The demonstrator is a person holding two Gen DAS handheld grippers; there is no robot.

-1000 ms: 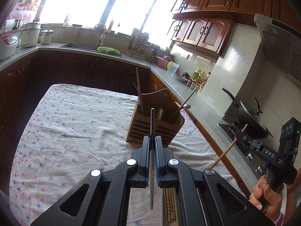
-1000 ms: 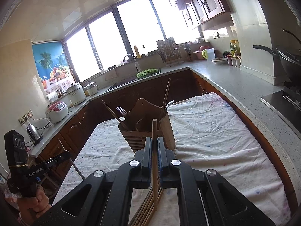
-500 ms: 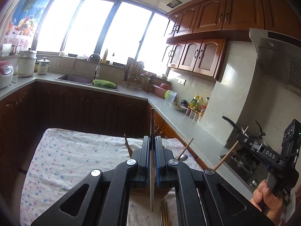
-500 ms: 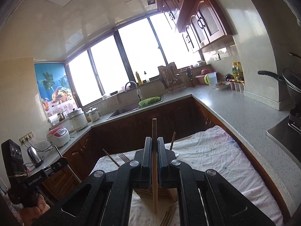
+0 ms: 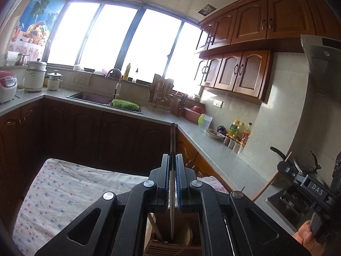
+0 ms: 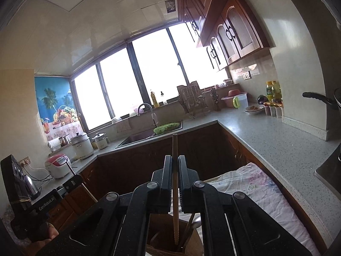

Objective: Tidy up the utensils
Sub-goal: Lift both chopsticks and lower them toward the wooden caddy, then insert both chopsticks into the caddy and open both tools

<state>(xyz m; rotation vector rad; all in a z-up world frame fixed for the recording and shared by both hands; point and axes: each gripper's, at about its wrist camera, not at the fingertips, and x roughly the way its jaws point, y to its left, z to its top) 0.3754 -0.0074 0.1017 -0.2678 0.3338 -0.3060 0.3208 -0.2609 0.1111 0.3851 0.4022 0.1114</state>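
We hold a thin utensil in each gripper, and both hang over the wooden utensil holder (image 5: 172, 241) that stands on the cloth-covered counter (image 5: 64, 192).

Our left gripper (image 5: 173, 166) has its fingers (image 5: 165, 175) pressed narrow on a dark slender chopstick (image 5: 172, 140), which stands upright between them. Its upper end rises above the fingers and its lower end reaches down into the holder's open top, beside a wooden piece leaning there; whether it touches the bottom we cannot tell.

Our right gripper (image 6: 174, 168) likewise has its fingers (image 6: 167, 175) closed narrow on a pale wooden chopstick (image 6: 174, 147), upright, with its ribbed lower end inside the same holder (image 6: 166, 234), next to a spoon handle (image 6: 190, 224).

In the left wrist view our right gripper (image 5: 285, 166) shows at the right edge, with its stick slanting and a hand (image 5: 309, 239) under it. In the right wrist view our left gripper (image 6: 74, 181) shows at the lower left.

Behind lie the sink (image 5: 96, 99) with a green basket (image 5: 125, 104), and a rice cooker (image 5: 7, 86).
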